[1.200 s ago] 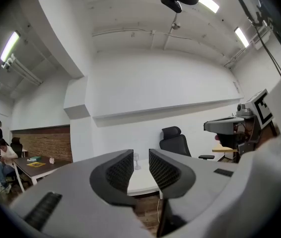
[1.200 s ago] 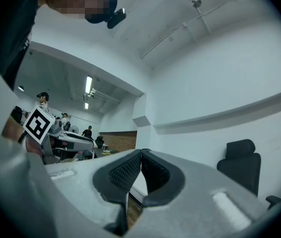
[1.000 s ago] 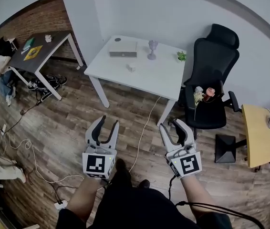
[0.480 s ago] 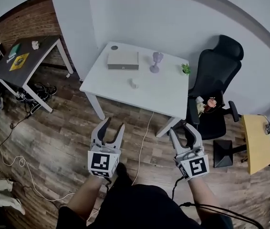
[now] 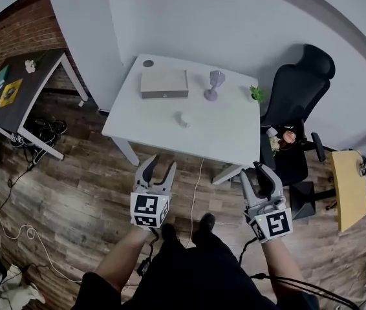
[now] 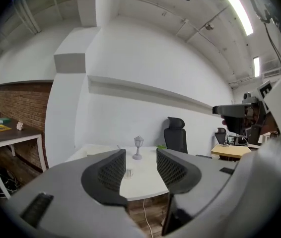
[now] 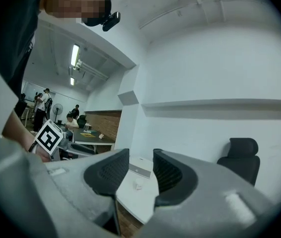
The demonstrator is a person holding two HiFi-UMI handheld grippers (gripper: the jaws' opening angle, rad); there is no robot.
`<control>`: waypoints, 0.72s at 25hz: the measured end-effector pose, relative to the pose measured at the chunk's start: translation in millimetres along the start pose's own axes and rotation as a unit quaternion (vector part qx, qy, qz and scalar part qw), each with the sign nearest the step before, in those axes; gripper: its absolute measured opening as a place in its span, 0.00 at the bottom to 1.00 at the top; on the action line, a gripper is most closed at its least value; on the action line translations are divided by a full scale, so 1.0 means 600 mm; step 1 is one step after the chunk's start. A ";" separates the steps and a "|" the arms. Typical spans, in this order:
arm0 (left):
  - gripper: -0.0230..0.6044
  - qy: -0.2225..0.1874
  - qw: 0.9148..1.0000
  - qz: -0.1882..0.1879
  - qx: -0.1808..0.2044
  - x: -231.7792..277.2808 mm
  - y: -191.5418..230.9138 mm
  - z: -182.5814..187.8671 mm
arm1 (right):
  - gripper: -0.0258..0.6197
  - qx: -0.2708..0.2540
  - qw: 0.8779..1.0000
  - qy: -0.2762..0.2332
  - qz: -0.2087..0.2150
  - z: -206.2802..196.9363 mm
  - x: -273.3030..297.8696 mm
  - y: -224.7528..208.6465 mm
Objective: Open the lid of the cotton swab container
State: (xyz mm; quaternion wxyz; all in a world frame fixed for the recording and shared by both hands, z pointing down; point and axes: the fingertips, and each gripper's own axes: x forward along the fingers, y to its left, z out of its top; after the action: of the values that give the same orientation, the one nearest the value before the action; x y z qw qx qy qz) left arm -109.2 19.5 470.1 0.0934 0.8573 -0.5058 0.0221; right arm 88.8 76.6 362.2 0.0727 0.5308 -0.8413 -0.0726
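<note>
The cotton swab container [image 5: 182,119] is a small white pot, lid on, near the middle of the white table [image 5: 229,136]. In the left gripper view the container [image 6: 128,173] shows far off between the jaws, and in the right gripper view it [image 7: 138,186] is likewise distant. My left gripper [image 5: 159,168] hangs over the wooden floor short of the table's front edge, jaws apart, nothing between them. My right gripper [image 5: 255,173] is level with it to the right, also open and empty. Both are well short of the container.
On the table stand a flat grey box [image 5: 163,83], a purple lantern-shaped ornament [image 5: 213,85] and a small plant [image 5: 257,93]. A black office chair [image 5: 296,105] sits at the right, and a dark desk [image 5: 19,86] at the left. Cables [image 5: 196,179] trail over the floor.
The view has moved closer to the white table, which now lies more centred ahead. Both grippers have shifted right and forward with it. The left jaws stand wider than a second ago.
</note>
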 end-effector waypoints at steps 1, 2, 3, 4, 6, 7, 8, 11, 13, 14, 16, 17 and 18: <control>0.34 0.008 1.000 -0.002 -0.002 0.017 0.004 -0.011 | 0.27 0.003 1.000 0.001 0.000 -0.004 0.010 -0.007; 0.34 0.016 1.000 -0.004 -0.003 0.035 0.006 -0.022 | 0.27 0.007 1.000 0.001 0.001 -0.009 0.021 -0.015; 0.34 0.025 1.000 -0.006 -0.002 0.052 0.009 -0.034 | 0.27 0.011 1.000 0.002 0.002 -0.015 0.031 -0.023; 0.34 0.034 0.999 -0.007 -0.001 0.071 0.010 -0.046 | 0.27 0.016 1.000 0.001 0.005 -0.022 0.044 -0.033; 0.34 0.050 0.999 -0.011 0.008 0.113 0.013 -0.068 | 0.27 0.027 1.000 -0.003 0.013 -0.035 0.074 -0.056; 0.34 0.057 0.998 -0.013 0.014 0.136 0.014 -0.077 | 0.27 0.032 0.999 -0.006 0.017 -0.042 0.090 -0.070; 0.34 0.064 0.998 -0.014 0.019 0.159 0.015 -0.087 | 0.27 0.037 0.999 -0.008 0.023 -0.048 0.106 -0.084; 0.34 0.085 0.996 -0.005 0.024 0.221 0.023 -0.113 | 0.27 0.051 0.998 -0.015 0.046 -0.060 0.155 -0.119; 0.34 0.098 0.995 0.007 0.018 0.257 0.034 -0.129 | 0.27 0.054 0.996 -0.021 0.065 -0.063 0.186 -0.142; 0.34 0.106 0.994 0.013 0.017 0.274 0.039 -0.138 | 0.27 0.055 0.996 -0.023 0.073 -0.066 0.200 -0.154; 0.36 0.123 0.992 0.027 0.016 0.306 0.049 -0.160 | 0.27 0.061 0.994 -0.021 0.084 -0.079 0.226 -0.182; 0.37 0.131 0.991 0.036 0.017 0.319 0.054 -0.172 | 0.27 0.067 0.994 -0.018 0.088 -0.087 0.237 -0.195; 0.38 0.139 0.989 0.045 0.018 0.331 0.059 -0.184 | 0.26 0.072 0.993 -0.014 0.089 -0.096 0.246 -0.207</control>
State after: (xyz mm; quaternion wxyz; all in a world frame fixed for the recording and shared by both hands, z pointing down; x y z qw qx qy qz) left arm -37.1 -148.5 609.4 0.1461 0.8236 -0.5257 0.1547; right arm 146.6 -112.4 400.3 0.0286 0.4563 -0.8893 -0.0132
